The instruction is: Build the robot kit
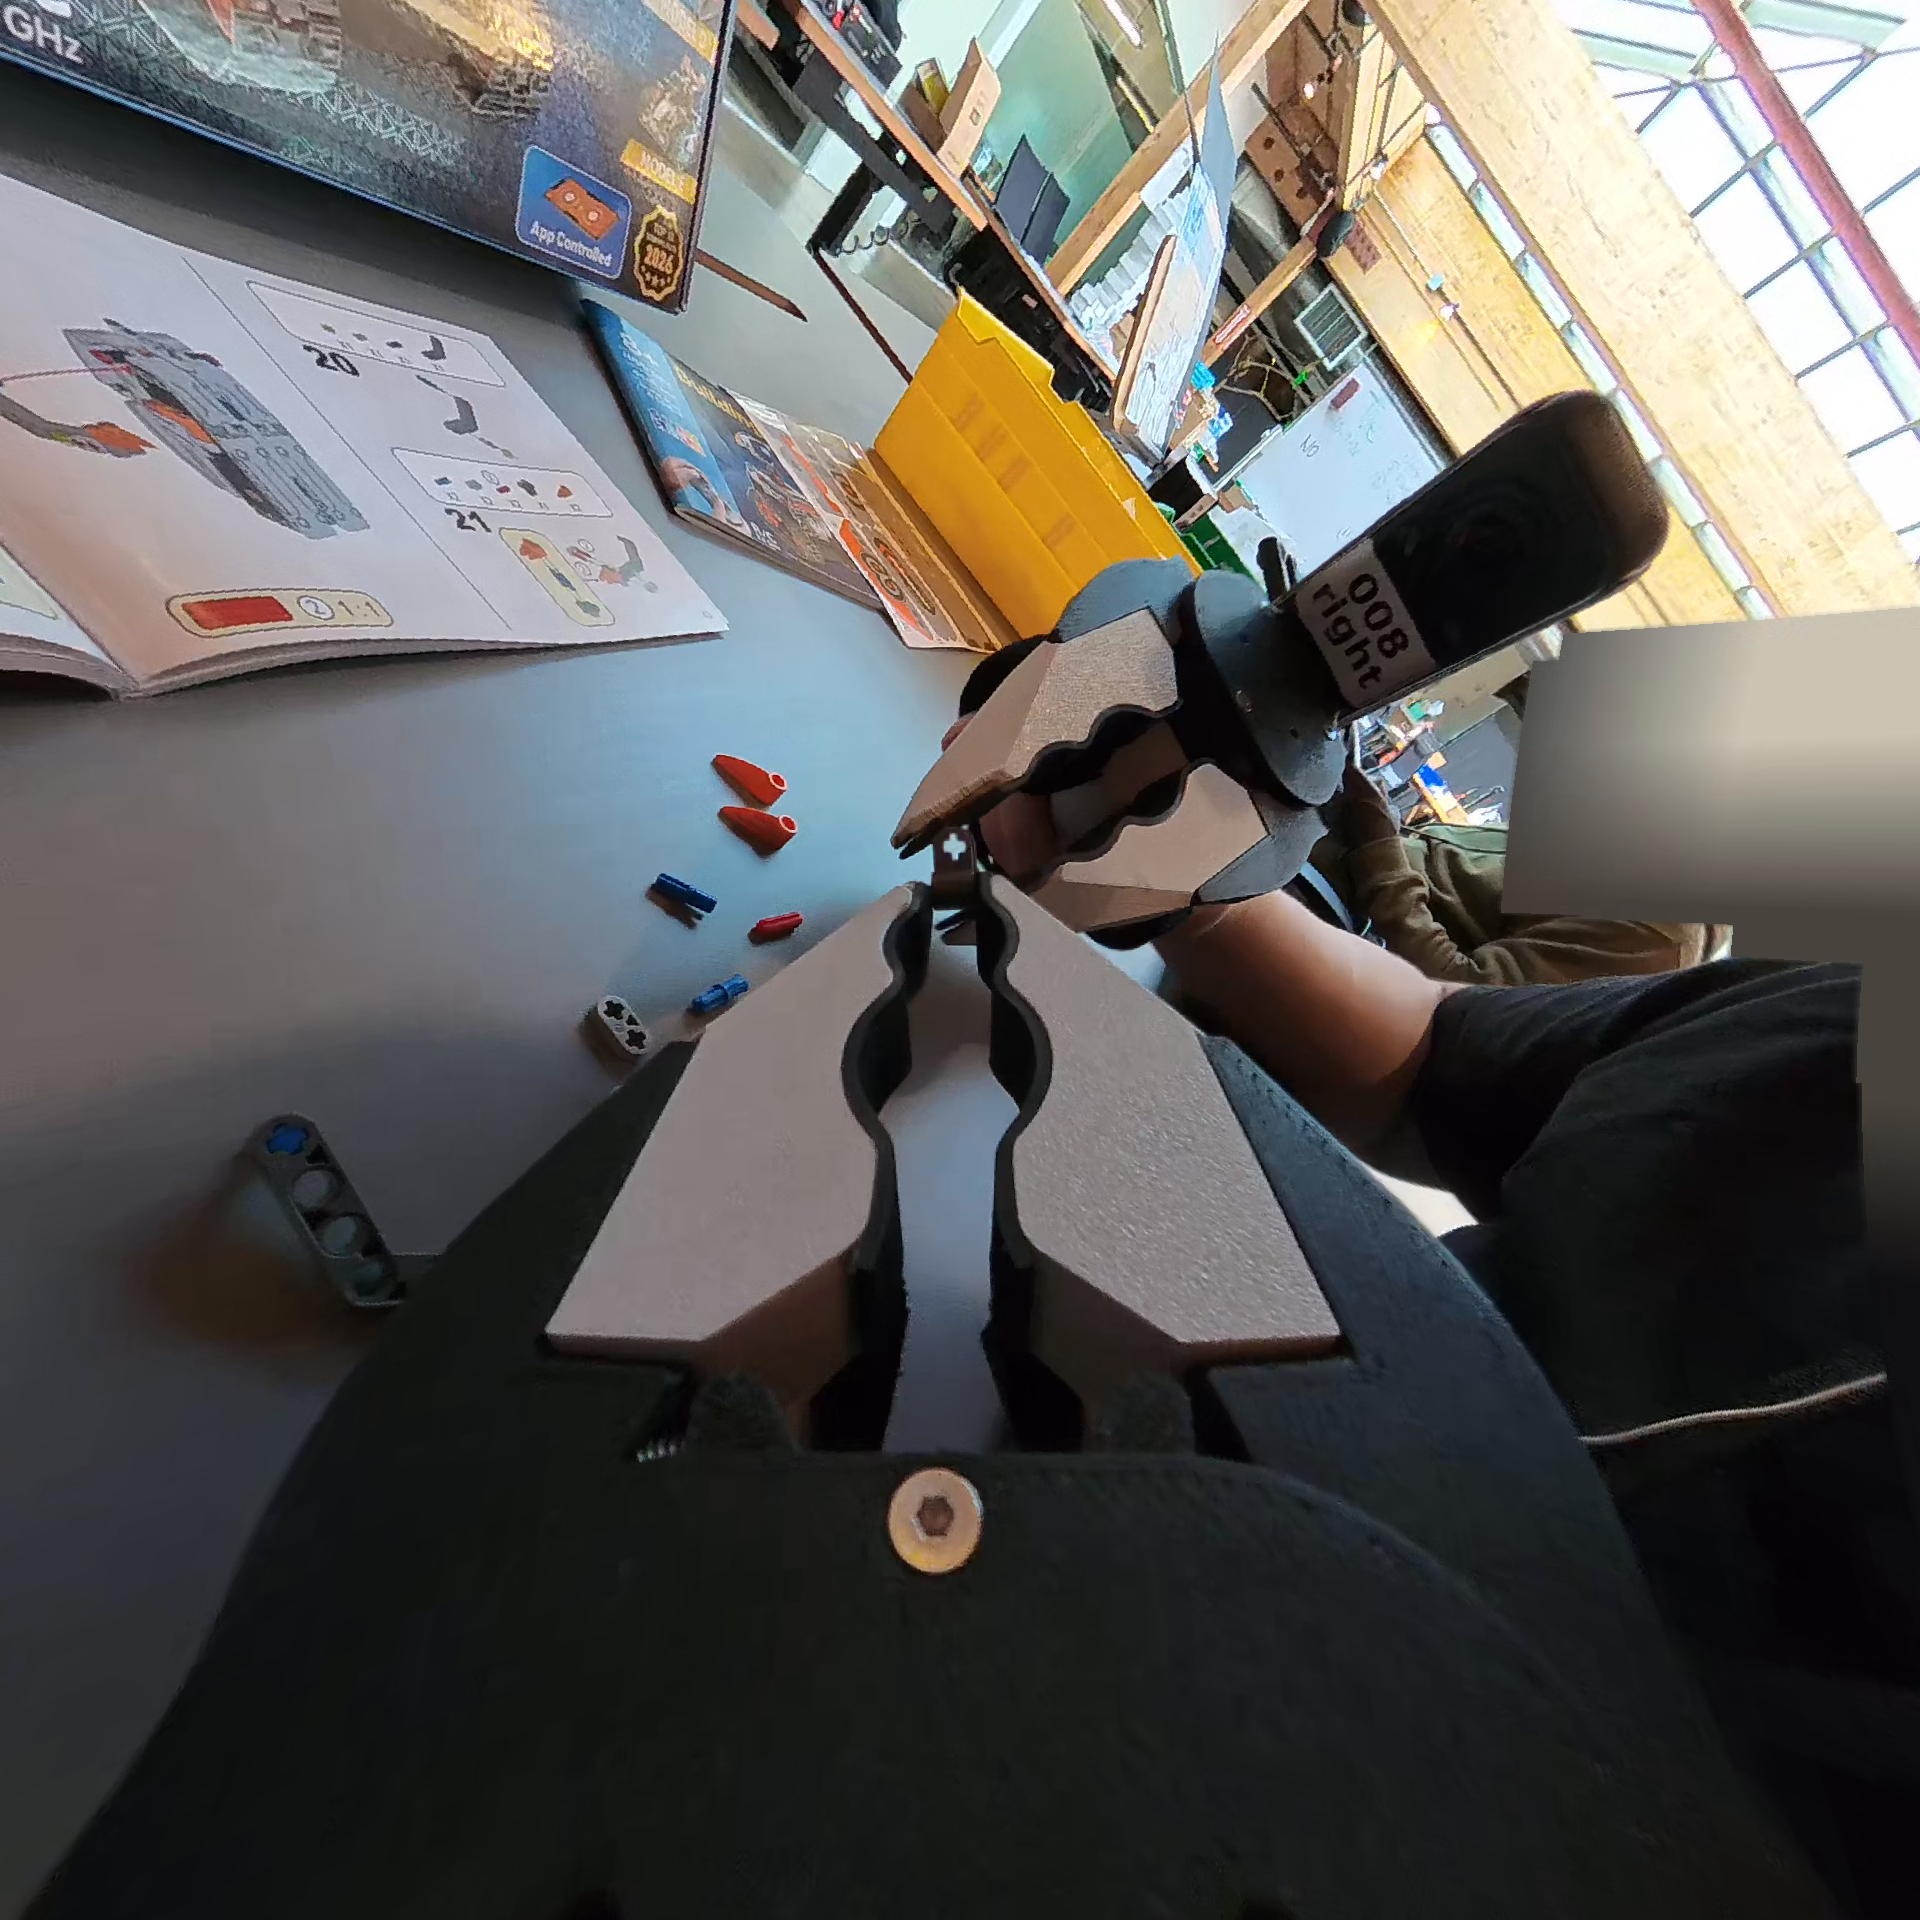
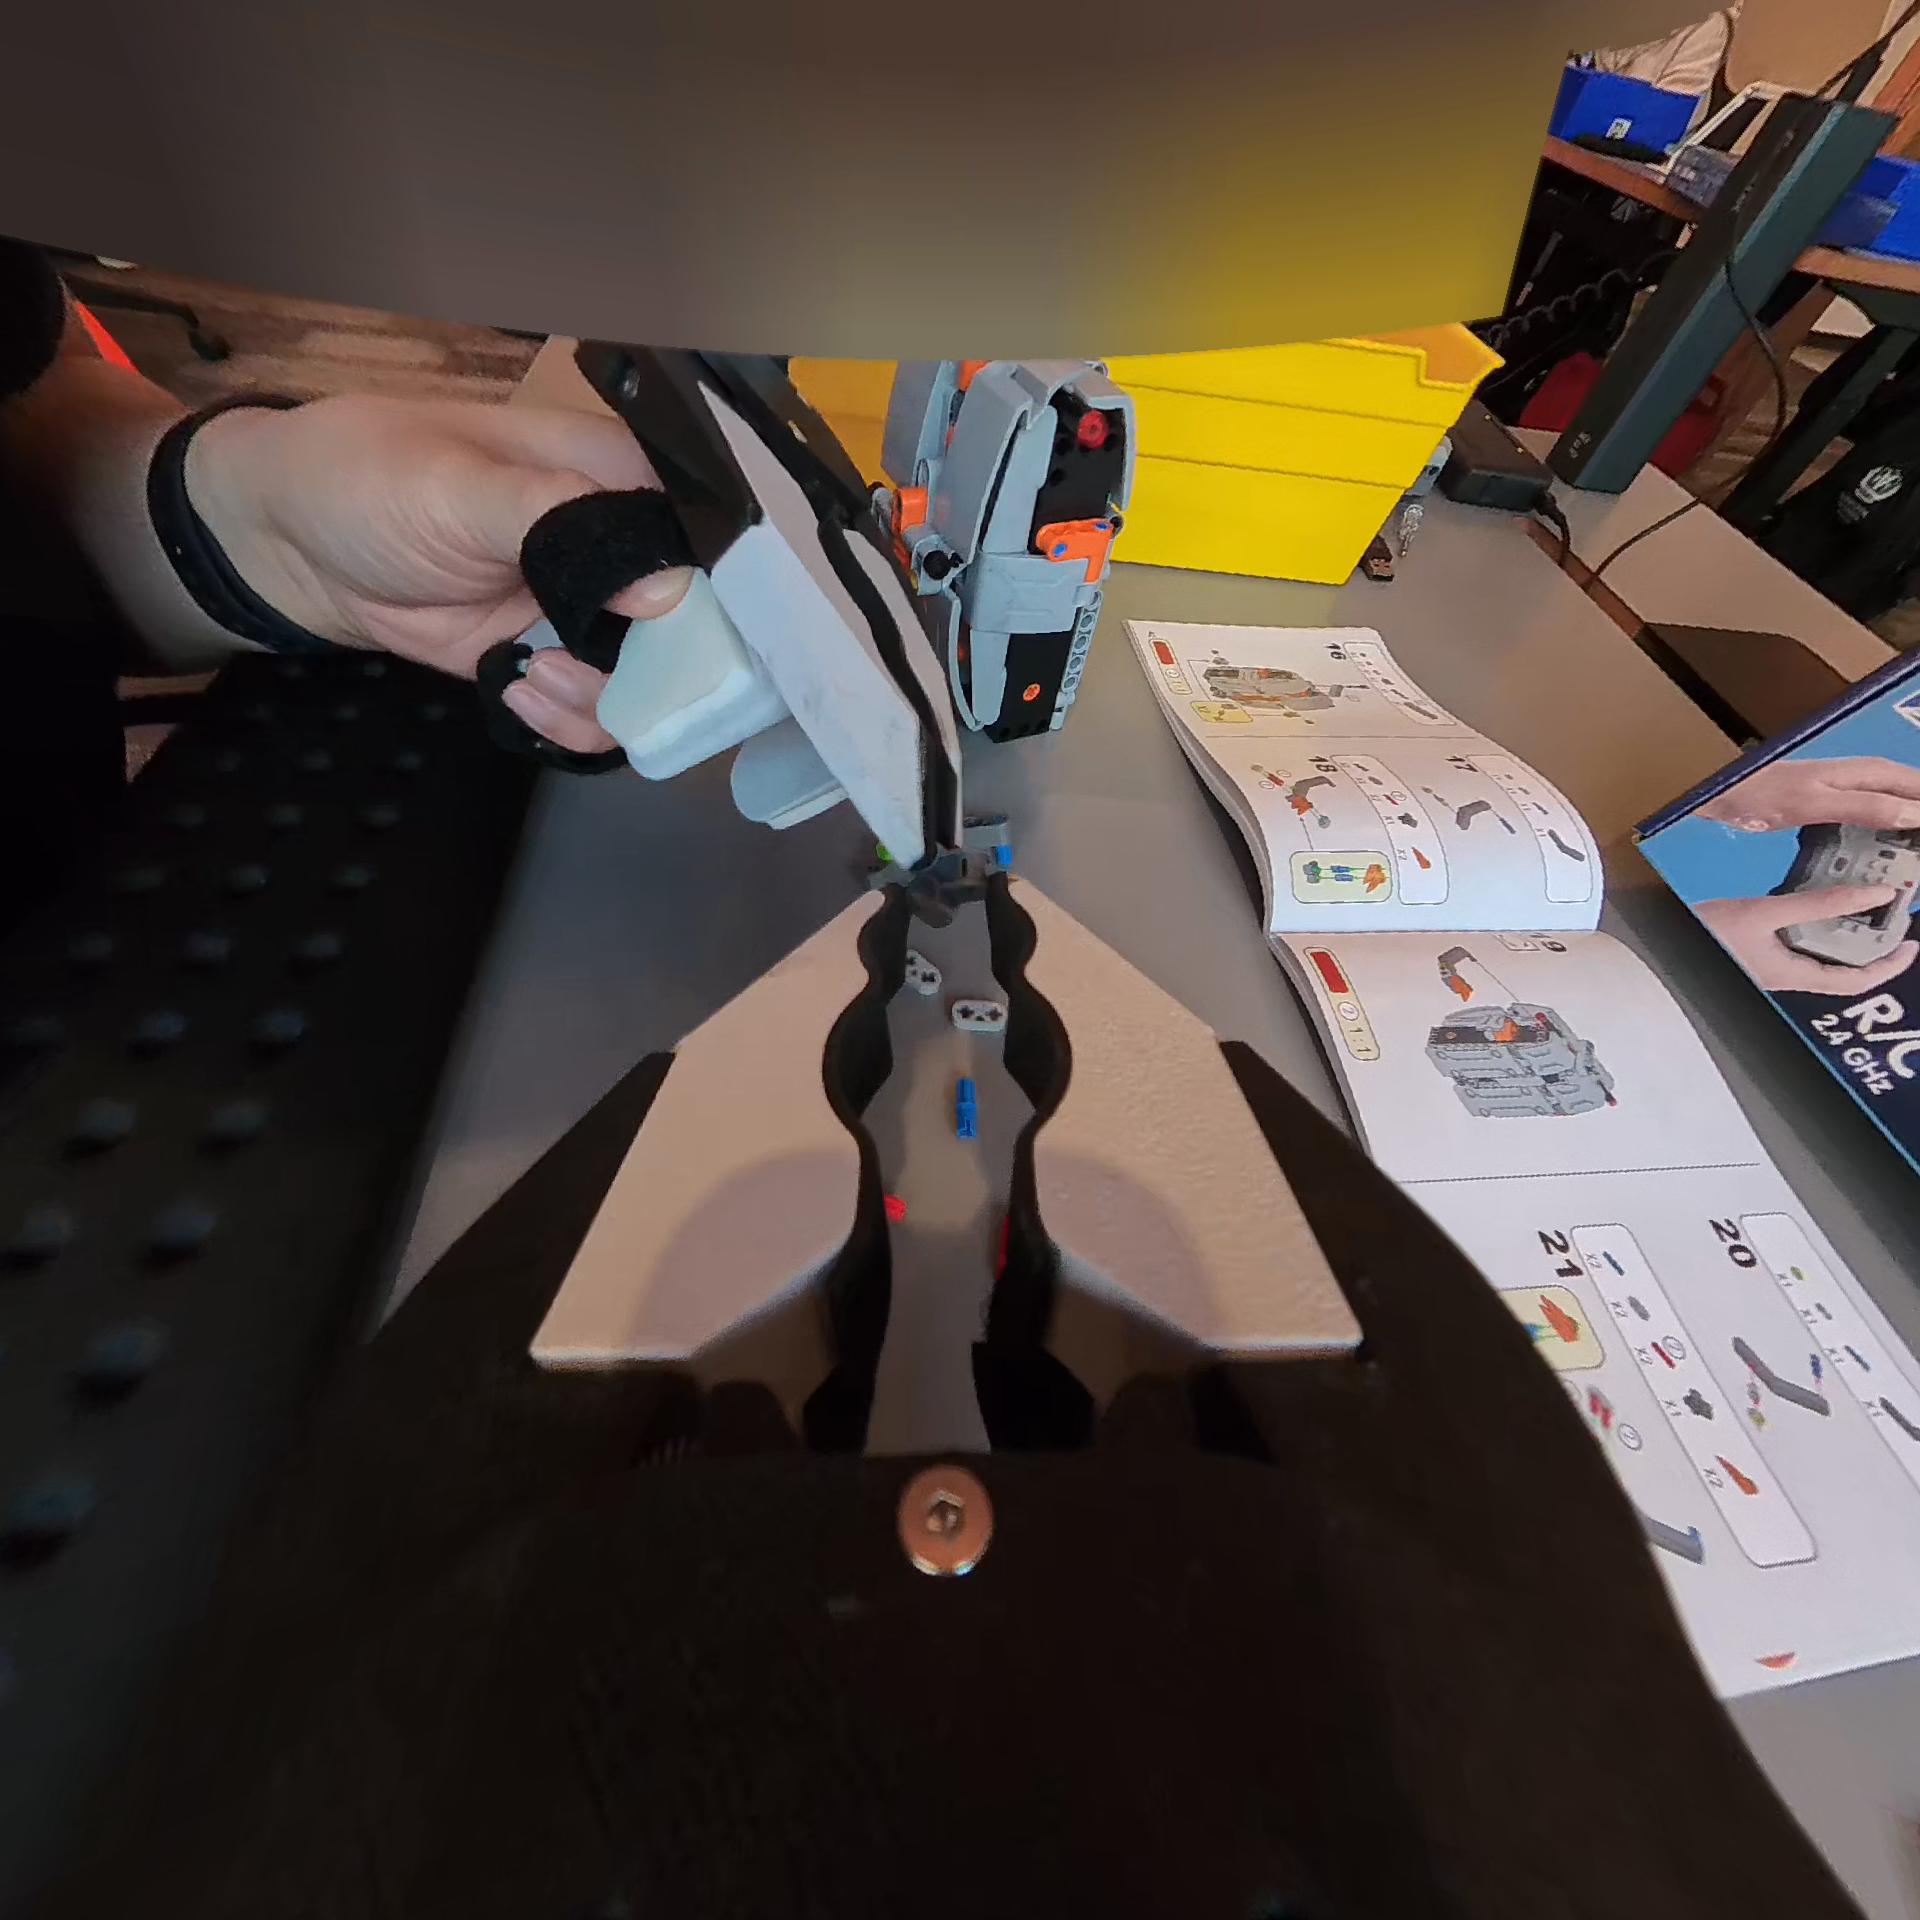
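Both pairs of jaws meet at one small dark grey piece [image 1: 954, 868] held above the grey table [image 1: 312, 883]. Left gripper [image 1: 951, 902] has its tips pinched together on the piece's lower end. Right gripper [image 2: 943, 881] is closed on the same piece from the opposite side, its tips touching those of the left.

Left of the left gripper's jaws lie a grey beam with a blue pin [image 1: 322, 1210], a small grey connector [image 1: 623, 1023], blue pins [image 1: 683, 896] and orange cones [image 1: 750, 779]; beyond them lies an open instruction booklet [image 1: 312, 468].

Beyond the right gripper's jaws stands a grey-and-black brick model [image 2: 1023, 540], then a yellow bin [image 2: 1299, 457]; right of them is the boxed set [image 2: 1808, 894].
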Action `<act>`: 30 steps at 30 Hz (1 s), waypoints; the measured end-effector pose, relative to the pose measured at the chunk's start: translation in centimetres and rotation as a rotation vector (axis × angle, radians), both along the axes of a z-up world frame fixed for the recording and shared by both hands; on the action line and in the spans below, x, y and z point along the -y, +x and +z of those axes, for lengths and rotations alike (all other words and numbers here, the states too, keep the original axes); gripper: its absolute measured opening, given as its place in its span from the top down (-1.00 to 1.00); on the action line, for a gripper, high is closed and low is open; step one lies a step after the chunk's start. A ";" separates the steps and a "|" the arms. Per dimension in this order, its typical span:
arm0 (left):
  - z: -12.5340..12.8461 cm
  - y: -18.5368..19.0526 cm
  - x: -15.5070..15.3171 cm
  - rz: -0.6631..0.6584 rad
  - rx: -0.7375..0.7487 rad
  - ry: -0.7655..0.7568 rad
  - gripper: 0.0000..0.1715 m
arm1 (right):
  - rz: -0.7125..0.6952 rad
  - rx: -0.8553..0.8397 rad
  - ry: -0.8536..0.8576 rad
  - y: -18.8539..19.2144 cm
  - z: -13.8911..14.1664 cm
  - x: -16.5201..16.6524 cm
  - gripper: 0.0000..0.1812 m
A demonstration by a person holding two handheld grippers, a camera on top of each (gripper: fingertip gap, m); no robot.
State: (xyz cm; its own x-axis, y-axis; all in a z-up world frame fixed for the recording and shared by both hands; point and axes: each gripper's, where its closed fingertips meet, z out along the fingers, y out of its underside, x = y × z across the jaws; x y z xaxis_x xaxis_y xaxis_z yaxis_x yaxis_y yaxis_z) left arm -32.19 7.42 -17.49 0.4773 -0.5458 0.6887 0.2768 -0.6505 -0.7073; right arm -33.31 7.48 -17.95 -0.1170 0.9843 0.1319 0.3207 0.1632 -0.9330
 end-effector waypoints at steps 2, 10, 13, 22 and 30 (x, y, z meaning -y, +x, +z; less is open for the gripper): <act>-0.3 0.0 -0.1 0.004 -0.033 0.004 0.87 | 0.014 0.016 0.021 0.2 -0.2 0.1 0.83; 1.2 -1.9 -0.9 0.133 -0.158 0.171 0.81 | 0.172 0.316 -0.047 3.0 -4.4 2.1 0.83; 1.9 -2.9 -1.1 0.198 -0.211 0.242 0.84 | 0.199 0.409 -0.054 3.3 -5.9 3.1 0.82; 2.5 -3.1 -0.9 0.215 -0.231 0.305 0.90 | 0.259 0.481 -0.043 2.9 -7.5 4.6 0.81; 2.6 -3.1 -0.5 0.214 -0.230 0.332 0.91 | 0.099 0.348 -0.067 3.2 -5.0 1.0 0.78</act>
